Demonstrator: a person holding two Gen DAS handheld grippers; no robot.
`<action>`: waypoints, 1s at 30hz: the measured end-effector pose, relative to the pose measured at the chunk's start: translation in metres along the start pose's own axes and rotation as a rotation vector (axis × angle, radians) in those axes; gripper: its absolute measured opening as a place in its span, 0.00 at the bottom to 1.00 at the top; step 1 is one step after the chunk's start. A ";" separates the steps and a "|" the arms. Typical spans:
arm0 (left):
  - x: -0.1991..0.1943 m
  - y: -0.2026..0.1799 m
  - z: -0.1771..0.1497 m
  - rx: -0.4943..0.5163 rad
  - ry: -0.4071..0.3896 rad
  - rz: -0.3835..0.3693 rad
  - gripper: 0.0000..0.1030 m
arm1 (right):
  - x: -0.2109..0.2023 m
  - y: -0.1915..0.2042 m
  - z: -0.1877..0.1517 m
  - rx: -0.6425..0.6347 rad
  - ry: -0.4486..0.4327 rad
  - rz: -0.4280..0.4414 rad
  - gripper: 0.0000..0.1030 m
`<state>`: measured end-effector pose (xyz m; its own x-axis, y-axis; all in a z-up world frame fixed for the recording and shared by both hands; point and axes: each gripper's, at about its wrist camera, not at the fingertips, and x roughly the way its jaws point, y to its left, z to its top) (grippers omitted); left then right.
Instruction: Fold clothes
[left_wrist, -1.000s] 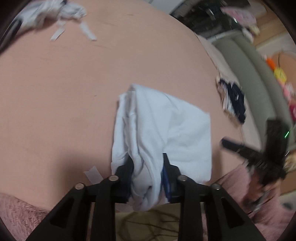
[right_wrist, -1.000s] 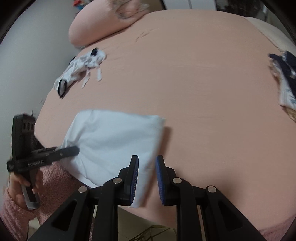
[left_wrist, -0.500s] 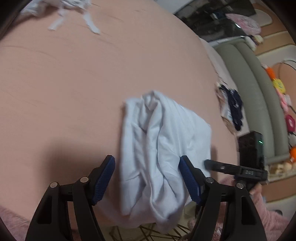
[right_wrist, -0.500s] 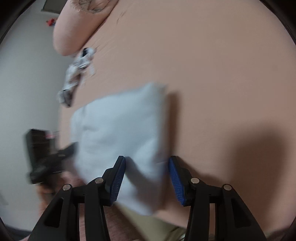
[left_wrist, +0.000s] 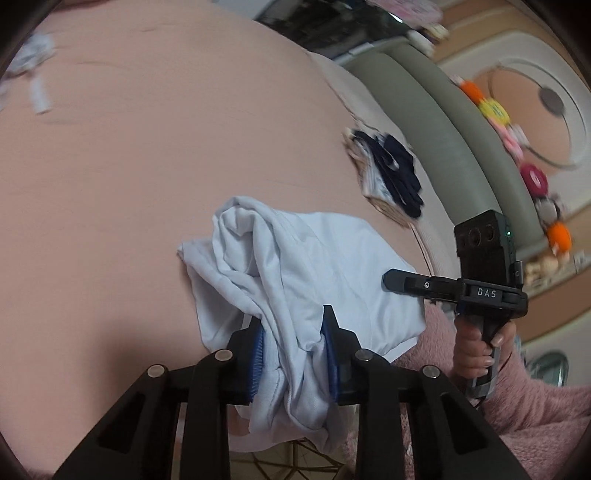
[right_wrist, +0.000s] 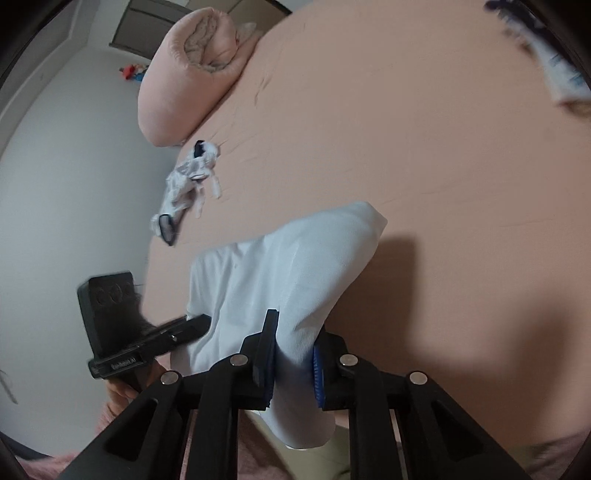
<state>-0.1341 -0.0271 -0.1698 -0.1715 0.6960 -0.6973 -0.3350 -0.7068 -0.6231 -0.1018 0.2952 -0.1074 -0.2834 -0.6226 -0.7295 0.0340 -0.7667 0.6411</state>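
A white garment (left_wrist: 295, 266) lies partly folded at the near edge of the pink bed (left_wrist: 147, 166), its near end hanging over the edge. My left gripper (left_wrist: 293, 354) is shut on a bunched fold at the garment's left near side. My right gripper (right_wrist: 293, 363) is shut on the garment's (right_wrist: 280, 273) right near corner. In the left wrist view the right gripper (left_wrist: 454, 288) shows from the side at the garment's right edge. In the right wrist view the left gripper (right_wrist: 147, 332) shows at the garment's left edge.
A crumpled white and dark garment (right_wrist: 188, 184) lies far left on the bed. A dark blue and white pile (left_wrist: 388, 173) lies at the right side. A rolled pink duvet (right_wrist: 195, 70) sits at the head. A grey headboard (left_wrist: 454, 140) borders the right.
Both grippers were open around the garment's near edge half a second ago; both have now shut on it. The garment's near edge is now lifted and bunched.
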 end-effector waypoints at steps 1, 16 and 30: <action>0.011 -0.002 0.001 0.015 0.020 0.032 0.24 | -0.004 -0.009 -0.005 0.001 0.005 -0.045 0.15; -0.008 -0.097 0.027 0.540 -0.071 0.134 0.61 | -0.020 0.016 0.000 -0.251 -0.082 -0.261 0.29; 0.025 -0.038 0.011 0.651 0.153 0.230 0.65 | 0.000 -0.027 -0.015 -0.292 0.067 -0.447 0.29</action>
<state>-0.1363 0.0187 -0.1599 -0.1884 0.4784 -0.8577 -0.8003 -0.5810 -0.1483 -0.0888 0.3133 -0.1281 -0.2698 -0.2264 -0.9359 0.1917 -0.9652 0.1782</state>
